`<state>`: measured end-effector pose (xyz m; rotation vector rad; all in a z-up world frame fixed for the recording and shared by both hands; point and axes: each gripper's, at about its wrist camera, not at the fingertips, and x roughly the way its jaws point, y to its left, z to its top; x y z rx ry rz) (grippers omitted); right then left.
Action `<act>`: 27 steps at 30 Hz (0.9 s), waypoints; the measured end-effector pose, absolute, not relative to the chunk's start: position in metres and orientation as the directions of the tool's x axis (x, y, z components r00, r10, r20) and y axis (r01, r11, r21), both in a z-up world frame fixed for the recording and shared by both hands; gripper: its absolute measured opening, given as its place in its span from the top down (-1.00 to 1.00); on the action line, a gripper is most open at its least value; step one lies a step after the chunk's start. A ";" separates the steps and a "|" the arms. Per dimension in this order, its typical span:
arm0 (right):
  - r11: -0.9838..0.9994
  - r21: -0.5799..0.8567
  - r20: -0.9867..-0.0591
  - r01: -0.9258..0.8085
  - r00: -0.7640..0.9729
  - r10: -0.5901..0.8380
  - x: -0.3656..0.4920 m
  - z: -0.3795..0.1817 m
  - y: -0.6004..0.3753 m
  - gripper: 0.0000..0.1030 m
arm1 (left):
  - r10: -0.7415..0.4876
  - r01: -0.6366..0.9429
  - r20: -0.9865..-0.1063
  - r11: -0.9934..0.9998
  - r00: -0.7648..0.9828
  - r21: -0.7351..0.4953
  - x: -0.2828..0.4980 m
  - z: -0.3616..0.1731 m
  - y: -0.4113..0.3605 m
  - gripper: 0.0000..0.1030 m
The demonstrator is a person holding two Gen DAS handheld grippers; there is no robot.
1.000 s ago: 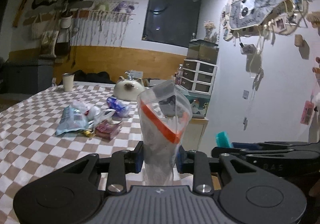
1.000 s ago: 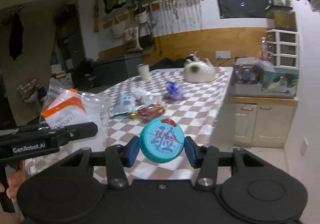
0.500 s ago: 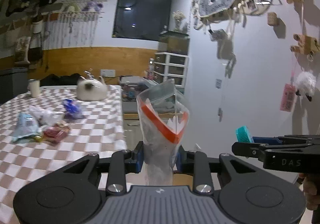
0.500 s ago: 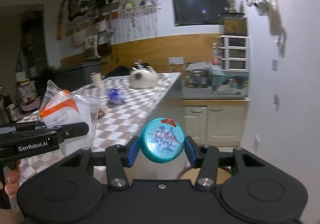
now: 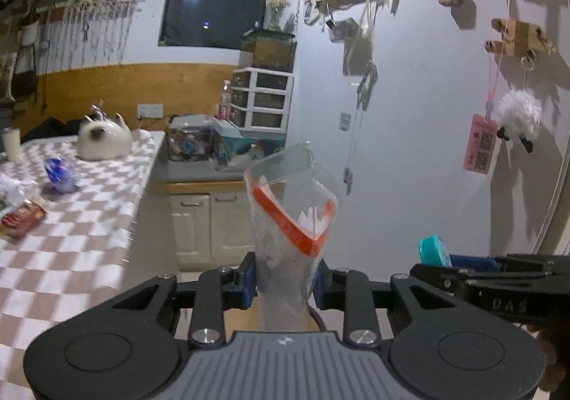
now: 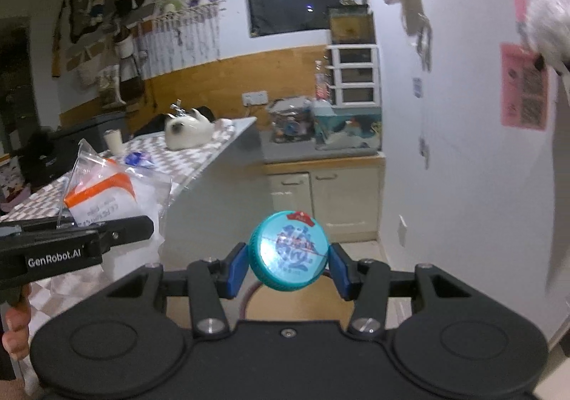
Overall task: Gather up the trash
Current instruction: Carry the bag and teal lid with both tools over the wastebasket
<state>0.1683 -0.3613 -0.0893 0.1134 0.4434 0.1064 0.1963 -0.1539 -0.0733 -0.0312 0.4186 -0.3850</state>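
The left tongs (image 5: 285,284) pinch a clear orange-striped bag (image 5: 290,218); the right tongs (image 6: 288,266) clamp a teal lid (image 6: 289,252).

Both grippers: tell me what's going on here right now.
A person is collecting trash with a gripper in each hand. The left gripper is shut on a clear zip bag with an orange strip. The right gripper is shut on a round teal lid. Both are off the side of the checkered table, where a blue wrapper and a red packet lie.
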 end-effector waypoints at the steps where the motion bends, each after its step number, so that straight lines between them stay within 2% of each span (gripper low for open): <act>1: 0.989 0.134 -0.430 -0.070 0.895 0.122 0.171 -0.093 -0.366 0.03 | -0.376 0.361 -0.401 0.925 0.835 -0.115 0.202 -0.078 -0.161 0.39; 11: 0.980 0.199 -0.540 0.019 0.837 0.093 0.219 -0.149 -0.415 0.03 | -0.399 0.386 -0.595 0.909 0.698 -0.157 0.303 -0.120 -0.221 0.39; 17: 0.974 0.226 -0.596 0.037 0.796 0.108 0.266 -0.179 -0.425 0.03 | -0.359 0.430 -0.713 0.898 0.602 -0.089 0.375 -0.159 -0.251 0.38; 27: 0.953 0.297 -0.716 0.061 0.675 0.180 0.350 -0.256 -0.415 0.03 | -0.334 0.414 -0.819 0.901 0.466 -0.131 0.474 -0.253 -0.257 0.38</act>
